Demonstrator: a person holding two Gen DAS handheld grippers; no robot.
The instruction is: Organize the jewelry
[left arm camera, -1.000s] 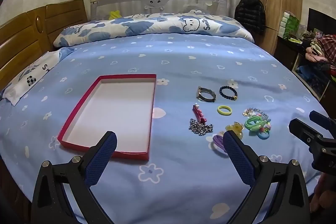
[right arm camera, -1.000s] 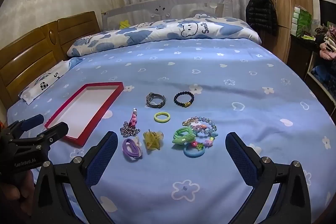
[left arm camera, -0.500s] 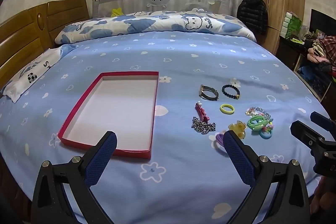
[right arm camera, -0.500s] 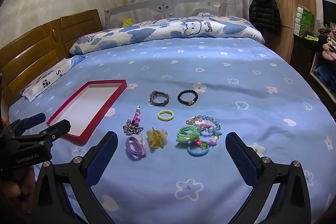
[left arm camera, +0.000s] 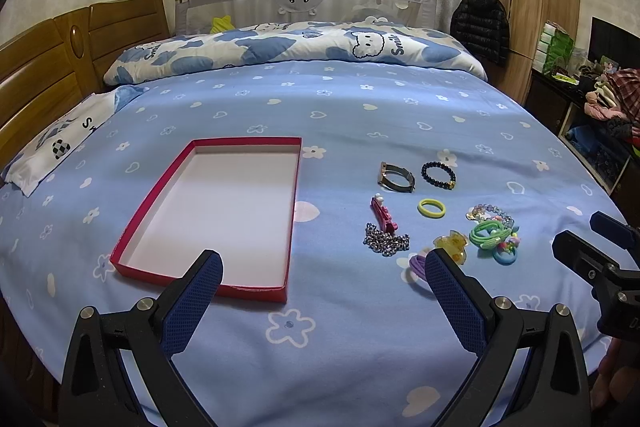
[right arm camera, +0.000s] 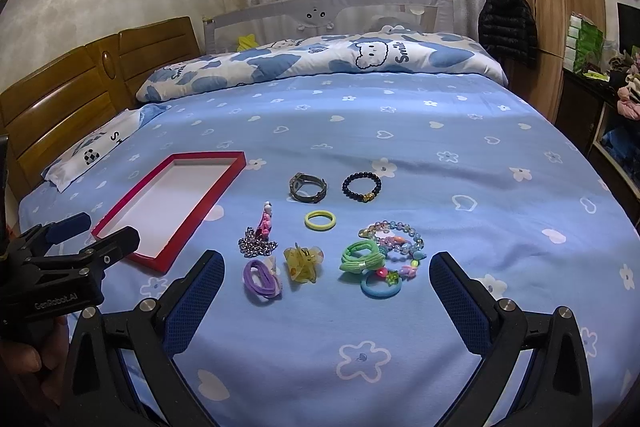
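Hovering over the near edge of the bed, the left tool and the right tool both hang with their blue pads spread wide, gripping nothing. A shallow red tray with a bare white floor lies flat on the blue sheet, and all the jewelry sits to the right of it, apart from its wall: a silver chain and pink clip nearest the tray, then a watch, a dark bead bracelet and a yellow ring. Farthest right of the tray lie green hair ties touching a pastel bead bracelet, with a purple hair tie and a yellow claw clip nearer the right tool.
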